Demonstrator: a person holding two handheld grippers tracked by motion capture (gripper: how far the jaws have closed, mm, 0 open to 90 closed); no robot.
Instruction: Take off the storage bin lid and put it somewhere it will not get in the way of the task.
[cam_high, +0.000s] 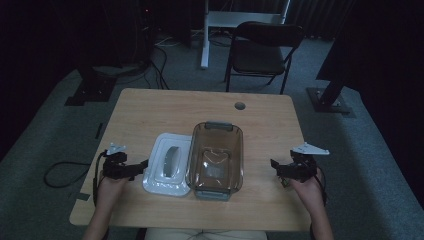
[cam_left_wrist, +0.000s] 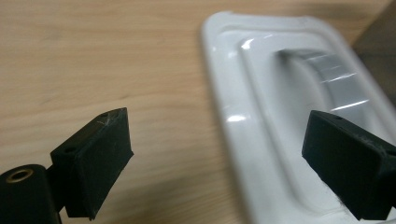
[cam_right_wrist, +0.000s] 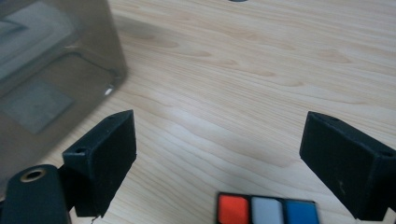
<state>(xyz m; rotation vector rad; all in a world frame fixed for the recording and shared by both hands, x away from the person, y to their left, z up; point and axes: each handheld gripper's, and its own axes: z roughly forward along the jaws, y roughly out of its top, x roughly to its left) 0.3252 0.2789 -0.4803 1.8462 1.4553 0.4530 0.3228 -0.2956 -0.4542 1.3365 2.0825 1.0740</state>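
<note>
Just beside the left gripper (cam_high: 145, 164), white lid (cam_high: 167, 165) on the table, jaws apart, gripping nothing.

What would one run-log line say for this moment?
left tool: open, beside white lid | right tool: open, empty | clear container: uncovered, on table

High view: dim overall, room behind the table (cam_high: 150, 107) nearly black; tabletop is the brightest area. Detail soft and grainy. Left gripper view: well lit, white lid (cam_left_wrist: 280, 116) carries small bright glare streaks on its raised handle and beside it; near edge of the lid blurred. Right gripper view: evenly lit, soft shadow on the wood beside the smoky container (cam_right_wrist: 51, 70); foreground slightly out of focus.
</note>
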